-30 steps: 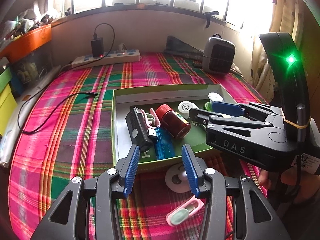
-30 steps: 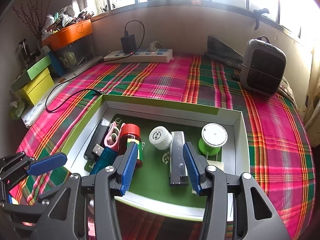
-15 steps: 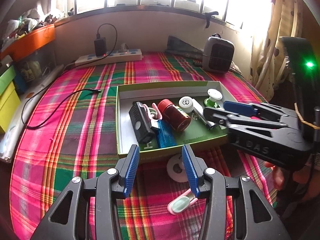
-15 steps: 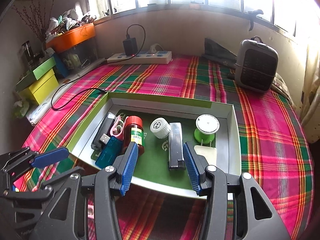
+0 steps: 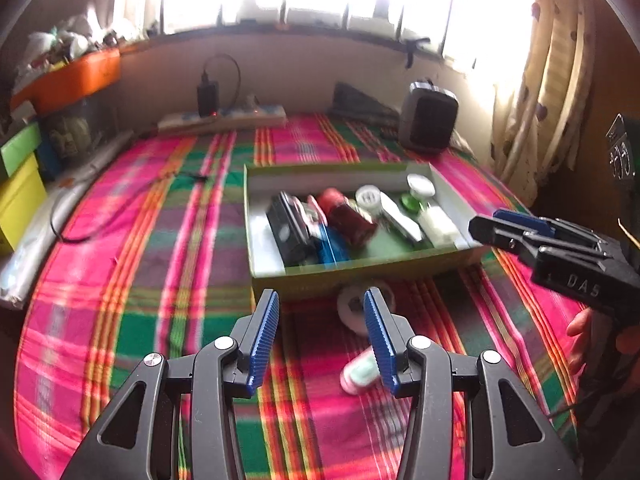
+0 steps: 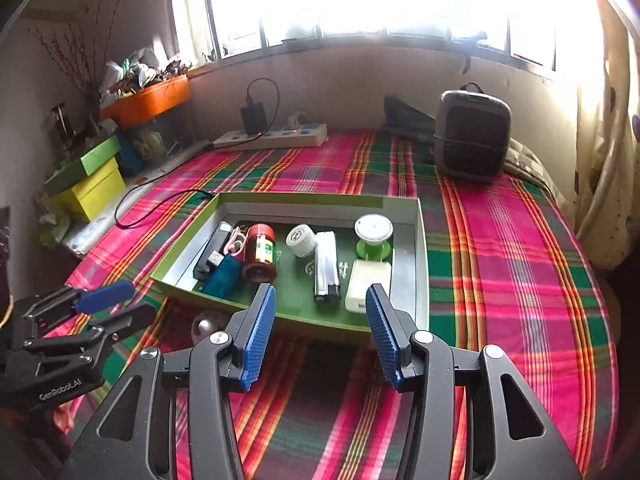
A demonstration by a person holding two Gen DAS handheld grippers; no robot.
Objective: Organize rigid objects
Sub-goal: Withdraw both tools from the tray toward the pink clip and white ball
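1. Left wrist view: the left claw (image 5: 320, 336) hangs over the plaid bed (image 5: 160, 240) with its jaws apart and nothing between them. Just beyond its tips a white disc (image 5: 352, 308) lies on the bed against the near wall of the green tray (image 5: 360, 276). A pink-and-mint clip (image 5: 360, 372) lies nearer, beside the right finger. The tray holds a red jar (image 5: 348, 216), a black box (image 5: 288, 228) and a white cap (image 5: 368, 198), among others. The right claw (image 5: 504, 226) reaches in from the right, near the tray's corner.

2. Right wrist view: the right claw (image 6: 320, 332) is also apart and empty, poised just before the tray (image 6: 320, 322). Inside lie the jar (image 6: 260, 252), cap (image 6: 302, 234), a silver lighter (image 6: 326, 266), a green spool (image 6: 374, 236) and a cream block (image 6: 366, 286). The left claw (image 6: 112, 308) shows at the left, spread.
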